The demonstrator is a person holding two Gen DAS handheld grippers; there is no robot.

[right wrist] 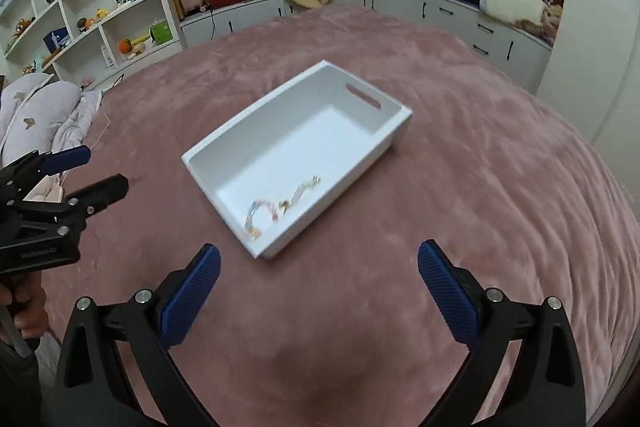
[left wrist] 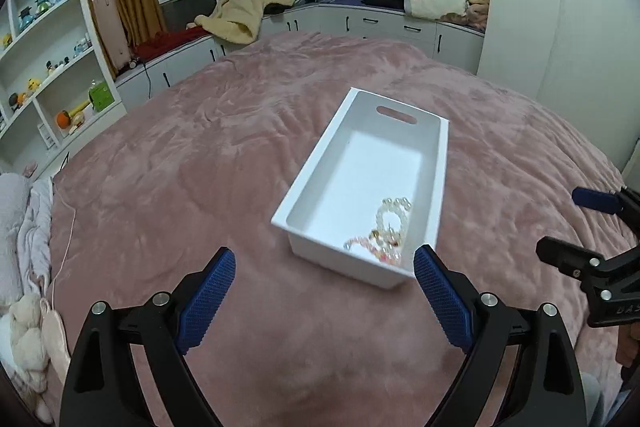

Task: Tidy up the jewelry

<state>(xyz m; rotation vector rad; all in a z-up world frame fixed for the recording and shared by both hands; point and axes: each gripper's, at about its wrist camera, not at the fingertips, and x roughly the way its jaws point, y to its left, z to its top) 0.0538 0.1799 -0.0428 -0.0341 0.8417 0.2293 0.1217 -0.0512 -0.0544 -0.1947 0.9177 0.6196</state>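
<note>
Beaded bracelets (left wrist: pixel 384 231) are lying tangled in the white storage bin (left wrist: pixel 316 167), in the corner nearest both tongs; motion blur is smearing the beads, so single strands are hard to make out. The bin is sitting on the pink bedspread (left wrist: pixel 200 155), just ahead of the left tongs (left wrist: pixel 324 261) and slightly to their right, and ahead-left of the right tongs (right wrist: pixel 319 255). Both tongs are gaping wide, gripping nothing. Each frame's edge is cutting off the other tongs partly.

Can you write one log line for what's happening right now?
left gripper: open, empty | right gripper: open, empty | bead jewelry: inside white bin | bin: on pink blanket
</note>
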